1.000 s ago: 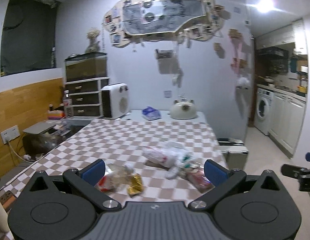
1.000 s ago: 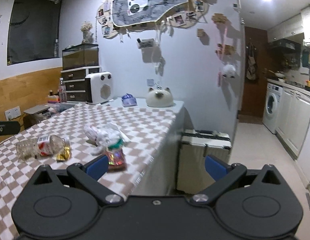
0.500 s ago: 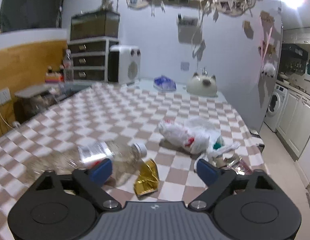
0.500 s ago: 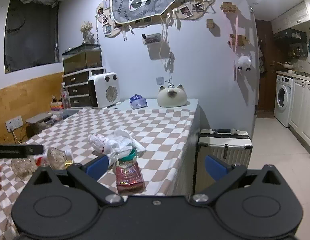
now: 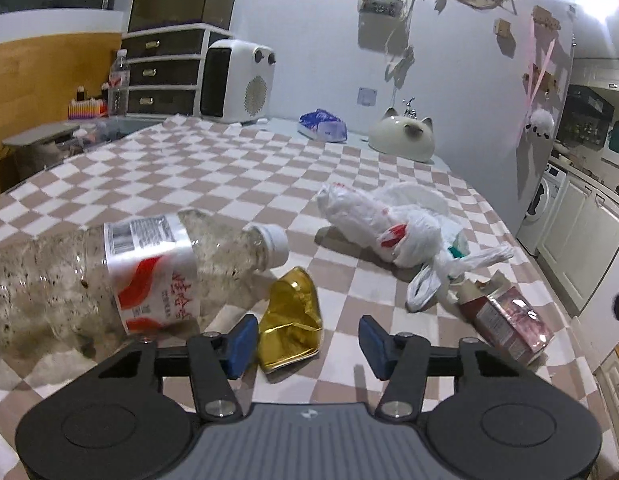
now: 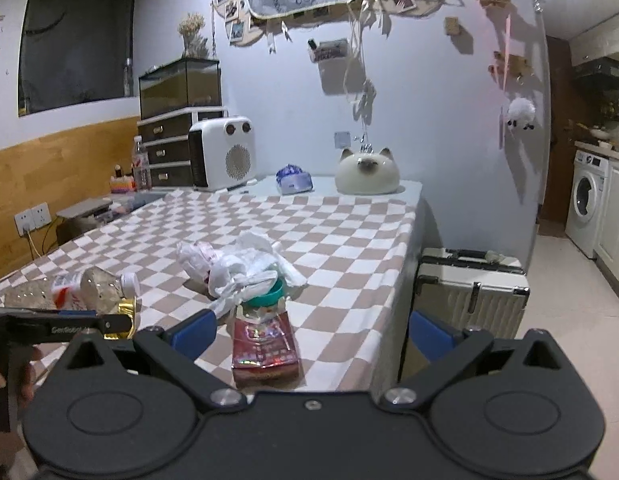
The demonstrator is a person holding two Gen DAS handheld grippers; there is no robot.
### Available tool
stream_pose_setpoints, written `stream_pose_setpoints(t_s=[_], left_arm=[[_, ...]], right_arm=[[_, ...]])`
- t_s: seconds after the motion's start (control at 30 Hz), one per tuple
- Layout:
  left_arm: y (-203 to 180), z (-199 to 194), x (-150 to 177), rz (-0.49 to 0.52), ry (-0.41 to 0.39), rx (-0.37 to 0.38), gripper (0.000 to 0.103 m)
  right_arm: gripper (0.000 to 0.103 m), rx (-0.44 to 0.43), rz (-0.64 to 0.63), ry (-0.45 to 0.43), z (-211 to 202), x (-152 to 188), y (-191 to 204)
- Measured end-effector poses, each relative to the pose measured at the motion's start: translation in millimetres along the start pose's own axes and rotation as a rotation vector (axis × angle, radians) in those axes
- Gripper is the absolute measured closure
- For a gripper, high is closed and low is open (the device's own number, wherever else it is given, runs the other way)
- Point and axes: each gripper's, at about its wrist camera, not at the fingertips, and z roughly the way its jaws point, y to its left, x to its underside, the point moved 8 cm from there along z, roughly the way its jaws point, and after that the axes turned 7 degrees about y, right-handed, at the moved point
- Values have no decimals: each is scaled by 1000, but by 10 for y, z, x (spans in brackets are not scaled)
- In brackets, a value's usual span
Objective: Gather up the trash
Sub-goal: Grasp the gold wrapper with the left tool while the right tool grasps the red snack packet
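Your left tool [image 5: 304, 340] has just been closing around the crumpled gold wrapper [image 5: 291, 317]; its blue pads flank the wrapper, right pad still apart. The empty plastic bottle [image 5: 121, 270] lies just left. Your right tool [image 6: 311, 330] is wide open, the red snack packet [image 6: 265, 346] between its fingers on the checkered bench [image 6: 341, 240].

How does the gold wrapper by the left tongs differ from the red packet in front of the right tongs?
The gold wrapper is crumpled, plain shiny foil; the red packet keeps a flat boxy shape with printed graphics. The wrapper lies beside the plastic bottle; the packet lies near the table's edge, by the white plastic bag. Both rest loose on the checkered tablecloth, ungripped.
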Motion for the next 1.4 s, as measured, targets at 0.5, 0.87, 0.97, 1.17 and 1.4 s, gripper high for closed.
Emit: stream_pose_setpoints(t_s=[0.5,0.87,0.97,1.17,1.4], left_arm=[[90,88,-33,-26,-14,3,66],[163,261,-137,-122,0,98,53],[146,284,-144,-130,1,111,52],[105,287,-155,-120,-5,128,58],[-70,212,-87,-27,7,138,58]], right_arm=[[11,-75,-56,118,884,-17,403],[31,-104,-52,185,1105,57,438],[44,-104,-64,192,1074,103,471],[51,-124,-48,201,914,189,472],[51,-153,-69,215,731,268,568]])
